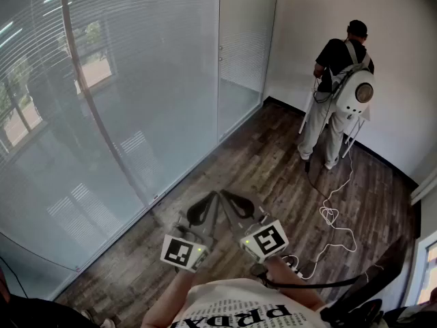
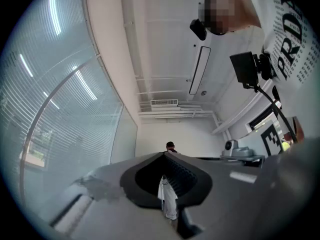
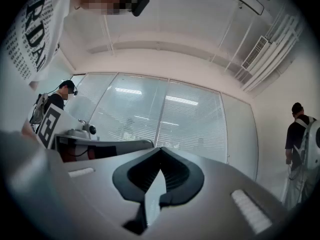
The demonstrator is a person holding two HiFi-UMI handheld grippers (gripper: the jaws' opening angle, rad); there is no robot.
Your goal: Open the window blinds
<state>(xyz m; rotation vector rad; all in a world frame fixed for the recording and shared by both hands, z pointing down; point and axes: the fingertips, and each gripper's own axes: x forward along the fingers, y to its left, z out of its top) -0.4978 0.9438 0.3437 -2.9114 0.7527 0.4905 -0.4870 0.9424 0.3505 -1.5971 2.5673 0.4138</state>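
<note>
The window blinds (image 1: 102,115) hang shut behind a tall glass wall that fills the left of the head view. They also show in the left gripper view, blinds (image 2: 60,109), and straight ahead in the right gripper view, blinds (image 3: 150,114). My left gripper (image 1: 207,200) and right gripper (image 1: 227,197) are held close together low in the middle, well short of the glass. The left gripper (image 2: 164,154) has its jaws shut tip to tip with nothing between them. The right gripper (image 3: 160,149) is shut and empty too.
Another person (image 1: 338,94) with a white backpack stands at the far right corner, facing the white wall. A white cable (image 1: 334,217) trails over the dark wooden floor (image 1: 259,162). A narrower glass panel (image 1: 242,46) adjoins the blinds.
</note>
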